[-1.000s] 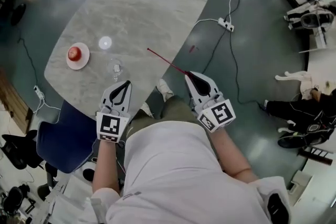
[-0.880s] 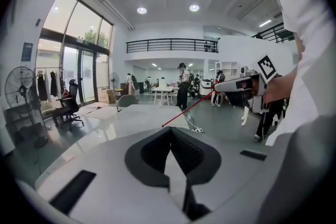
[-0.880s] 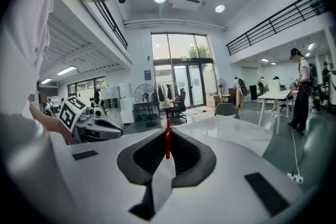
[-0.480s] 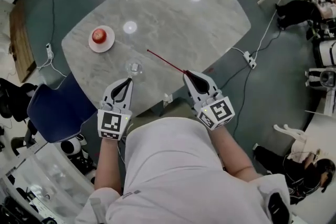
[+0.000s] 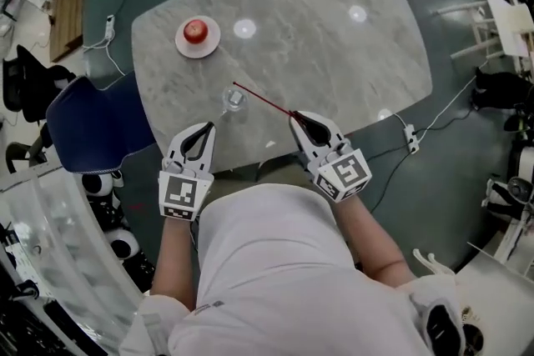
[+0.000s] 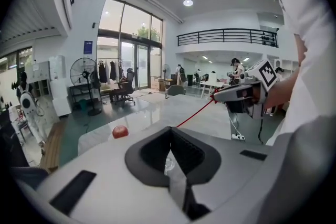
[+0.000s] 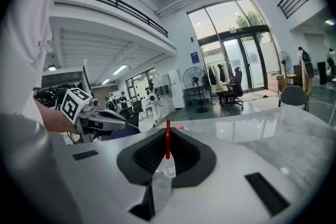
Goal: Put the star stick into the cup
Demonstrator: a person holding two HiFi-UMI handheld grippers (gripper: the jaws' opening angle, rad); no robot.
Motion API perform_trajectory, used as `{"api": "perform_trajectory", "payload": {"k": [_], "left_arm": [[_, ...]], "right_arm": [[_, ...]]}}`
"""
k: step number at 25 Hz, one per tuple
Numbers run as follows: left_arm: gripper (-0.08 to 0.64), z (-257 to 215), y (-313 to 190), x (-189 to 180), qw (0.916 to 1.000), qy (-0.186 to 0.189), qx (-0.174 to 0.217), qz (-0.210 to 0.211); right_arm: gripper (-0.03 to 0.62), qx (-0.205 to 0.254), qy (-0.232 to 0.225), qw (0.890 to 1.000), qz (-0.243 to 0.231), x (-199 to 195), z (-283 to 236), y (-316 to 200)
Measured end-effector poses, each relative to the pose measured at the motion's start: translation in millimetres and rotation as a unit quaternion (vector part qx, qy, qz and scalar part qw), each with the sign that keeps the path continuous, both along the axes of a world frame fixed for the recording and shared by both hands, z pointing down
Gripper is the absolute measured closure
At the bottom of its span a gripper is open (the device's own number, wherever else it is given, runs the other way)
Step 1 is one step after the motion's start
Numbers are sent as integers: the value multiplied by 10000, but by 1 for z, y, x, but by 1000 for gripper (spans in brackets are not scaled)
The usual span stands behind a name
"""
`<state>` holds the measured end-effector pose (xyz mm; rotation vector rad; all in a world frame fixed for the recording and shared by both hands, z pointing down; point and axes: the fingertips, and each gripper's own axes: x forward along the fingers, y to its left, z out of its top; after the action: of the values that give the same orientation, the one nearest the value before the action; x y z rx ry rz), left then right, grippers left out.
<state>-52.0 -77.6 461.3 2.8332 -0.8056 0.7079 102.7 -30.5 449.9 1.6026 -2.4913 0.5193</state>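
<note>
Red star stick (image 5: 264, 98), thin and straight, was not yet in the clear glass cup (image 5: 234, 99); the task was judged to be at the approach stage, with pick-up done and insertion left. The stick was held at one end by the right gripper (image 5: 294, 117), whose jaws were closed on it. In the right gripper view the rod (image 7: 167, 139) was seen almost end-on, standing up between the black pads (image 7: 144, 157) at the centre line. No star shape could be made out on it in any view.

From the head view, the stick ran from the jaws up and to the left across the grey marble table (image 5: 334, 71). Its free tip lay just beyond the cup, on the far side, and the shaft passed close by the cup's right edge. Whether the tip was above the rim or level with it could not be told. The cup stood upright near the table's near edge and appeared empty.

The left gripper (image 5: 206, 127) was just short of the cup on the near side, apart from it, with its jaws drawn together on nothing. The left gripper view showed the stick (image 6: 194, 114) crossing ahead of it, and the right gripper (image 6: 216, 99) off to the right.

A red apple (image 5: 195, 31) on a small white plate (image 5: 209, 46) sat well apart from the cup and played no part. Work outstanding, by judgement: bring the tip back over the mouth, tilt the stick down, lower and release.
</note>
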Motion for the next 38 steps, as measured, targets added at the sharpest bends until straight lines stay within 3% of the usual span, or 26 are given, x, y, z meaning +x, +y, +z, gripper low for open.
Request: {"api": "perform_trajectory", "payload": {"k": [18,27,38], "left_arm": [[557,15,39,-42,9876,-373,-223,-1507],[557,14,57,-68,9801,-478,-233,-1914],[557,13,65,-75,9788,-532,-264,-1959]], "right_arm": [[565,-540,-11,9912,-1207,-14,74,-19],[565,-591,127,9894,-1323,-22,90,-21],[563,-536,225,9894,-1330,-26,91,-29]]}}
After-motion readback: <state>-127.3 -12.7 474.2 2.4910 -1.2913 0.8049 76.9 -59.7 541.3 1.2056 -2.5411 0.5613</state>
